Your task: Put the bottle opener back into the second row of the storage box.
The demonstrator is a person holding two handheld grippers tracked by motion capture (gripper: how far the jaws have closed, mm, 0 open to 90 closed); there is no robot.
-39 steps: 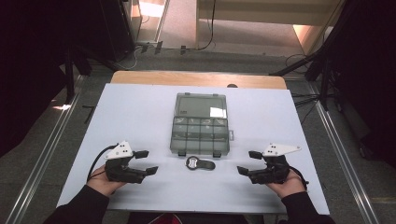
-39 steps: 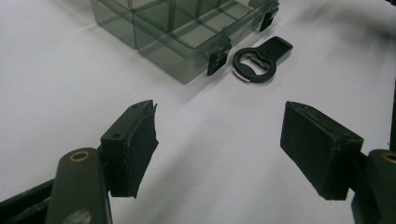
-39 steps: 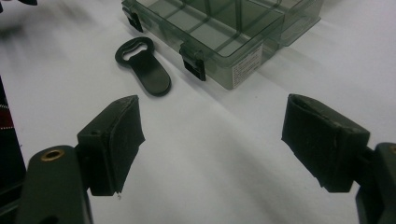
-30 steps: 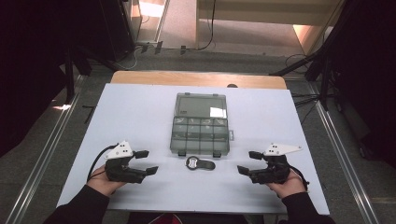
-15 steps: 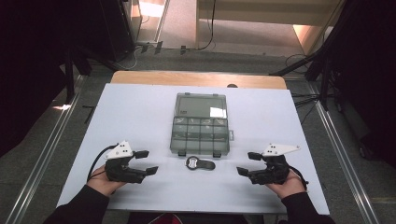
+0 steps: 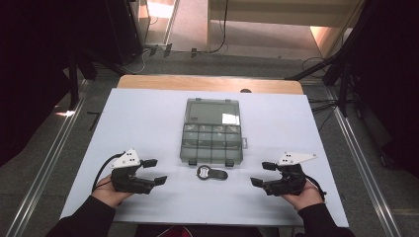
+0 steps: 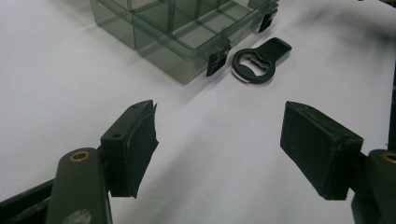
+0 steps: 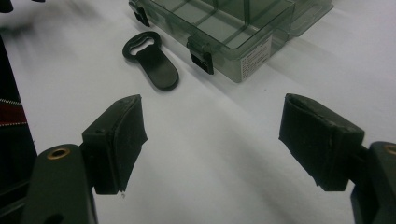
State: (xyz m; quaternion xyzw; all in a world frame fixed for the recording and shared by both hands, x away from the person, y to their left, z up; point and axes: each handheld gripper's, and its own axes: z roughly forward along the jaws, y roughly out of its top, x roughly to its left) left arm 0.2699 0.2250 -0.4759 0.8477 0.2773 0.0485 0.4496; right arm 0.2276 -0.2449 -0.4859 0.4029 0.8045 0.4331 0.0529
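Opener (image 6: 212,173) lies flat on the table (image 6: 148,118), just in front of the box (image 6: 211,131). Left gripper (image 6: 154,171) and right gripper (image 6: 261,174) flank it, well apart, jaws spread wide, empty.

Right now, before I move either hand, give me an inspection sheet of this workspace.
Surface: white tabletop, flat, with a wooden edge at the far side.
Job's things: clear compartment box at the centre, lid open and lying flat behind it; black bottle opener lying flat just in front of the box, apart from it.
Clutter: nothing seen.
Grippers: left gripper and right gripper both open, holding nothing, near the front edge on either side of the opener.
Cables: a black cable loops from the left gripper.
Surroundings: grey floor, metal rails along both sides, dark stands, loose cables on the floor beyond the table.
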